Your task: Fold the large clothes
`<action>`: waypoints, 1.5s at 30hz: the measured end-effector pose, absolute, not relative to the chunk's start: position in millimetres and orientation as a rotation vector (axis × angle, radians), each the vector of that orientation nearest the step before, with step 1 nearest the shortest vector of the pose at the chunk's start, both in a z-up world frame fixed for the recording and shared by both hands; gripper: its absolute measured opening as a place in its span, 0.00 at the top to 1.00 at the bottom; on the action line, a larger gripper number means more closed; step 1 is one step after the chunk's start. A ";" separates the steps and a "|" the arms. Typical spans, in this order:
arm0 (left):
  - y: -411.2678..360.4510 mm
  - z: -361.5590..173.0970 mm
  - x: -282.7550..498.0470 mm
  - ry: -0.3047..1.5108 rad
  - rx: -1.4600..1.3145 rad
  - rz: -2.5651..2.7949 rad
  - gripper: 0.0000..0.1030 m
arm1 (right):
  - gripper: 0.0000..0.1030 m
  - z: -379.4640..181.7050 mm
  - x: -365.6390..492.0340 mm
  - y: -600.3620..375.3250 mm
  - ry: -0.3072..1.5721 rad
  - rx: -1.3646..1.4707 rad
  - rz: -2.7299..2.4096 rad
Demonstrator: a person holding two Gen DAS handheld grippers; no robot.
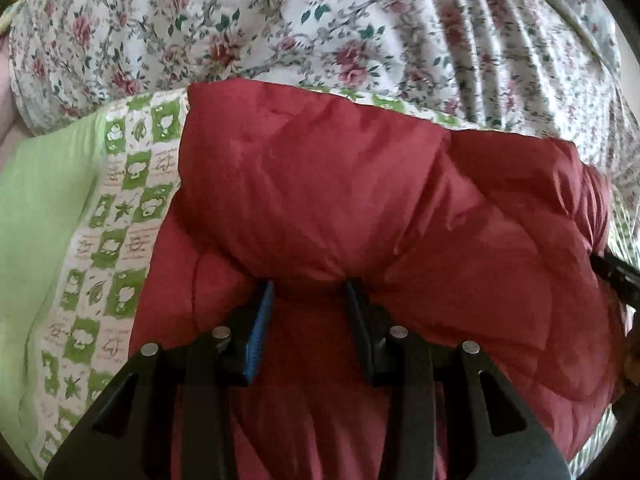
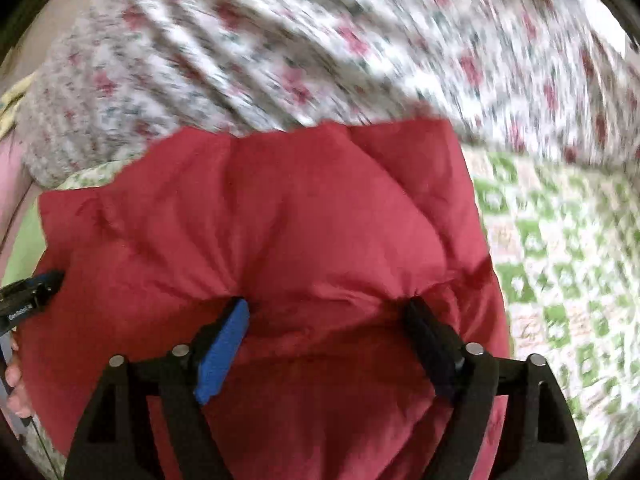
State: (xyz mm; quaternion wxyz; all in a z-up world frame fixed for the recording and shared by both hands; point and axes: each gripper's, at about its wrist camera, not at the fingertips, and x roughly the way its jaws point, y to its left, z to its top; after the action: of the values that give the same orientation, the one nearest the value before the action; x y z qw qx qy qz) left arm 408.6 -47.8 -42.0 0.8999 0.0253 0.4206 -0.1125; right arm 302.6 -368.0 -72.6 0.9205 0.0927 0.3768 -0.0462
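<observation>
A red quilted jacket [image 1: 360, 184] lies puffed up on the bed, with a thick fold doubled over toward me. My left gripper [image 1: 310, 284] is shut on a bunch of that fold, the fabric puckered between its blue-padded fingers [image 1: 262, 320]. In the right wrist view the same jacket [image 2: 280, 208] fills the middle. My right gripper [image 2: 326, 302] stands open and wide, its fingertips sunk in the padding and a bulge of jacket between them without being pinched. The left gripper [image 2: 32, 292] shows at that view's left edge, against the jacket's side.
A green and white checked quilt [image 1: 116, 216] lies under the jacket, with a plain green part at the left. Behind it is a heaped flowered bedspread [image 1: 280, 24]. A hand [image 2: 16, 380] shows at the right wrist view's lower left.
</observation>
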 end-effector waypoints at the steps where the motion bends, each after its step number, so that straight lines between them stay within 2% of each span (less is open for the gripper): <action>1: -48.6 -44.0 411.1 0.873 0.053 -0.231 0.64 | 0.13 -77.4 302.6 -375.8 0.772 0.228 -0.085; 13: -45.5 -52.3 416.8 0.899 0.052 -0.230 0.64 | 0.11 -85.2 303.6 -385.7 0.774 0.280 -0.097; 21: -35.2 -28.4 397.0 0.883 0.022 -0.249 0.64 | 0.11 -88.6 305.7 -385.9 0.772 0.280 -0.092; 26: -42.5 -42.8 409.1 0.900 0.082 -0.220 0.64 | 0.11 -88.3 301.8 -383.5 0.790 0.286 -0.109; 35: -12.3 -17.6 381.7 0.892 -0.040 -0.318 0.63 | 0.10 -48.9 246.4 -387.4 0.716 0.340 -0.067; 37: -3.7 -10.2 368.7 0.876 -0.055 -0.336 0.60 | 0.10 -46.1 232.9 -389.7 0.703 0.330 -0.067; 39: 3.6 -5.2 359.1 0.863 -0.066 -0.347 0.51 | 0.10 -47.1 220.1 -395.8 0.707 0.340 -0.062; 43: 17.5 2.1 341.5 0.837 -0.071 -0.352 0.47 | 0.10 -53.5 200.8 -410.9 0.722 0.383 -0.060; 45: 22.2 1.7 338.5 0.835 -0.076 -0.354 0.39 | 0.10 -57.2 192.8 -419.6 0.730 0.407 -0.056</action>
State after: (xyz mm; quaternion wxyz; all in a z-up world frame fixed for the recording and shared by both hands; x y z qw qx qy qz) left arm 338.5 22.2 1.7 0.8983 -0.0368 0.4030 -0.1710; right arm 192.8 -419.6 -57.2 0.9136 0.1978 0.3543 -0.0274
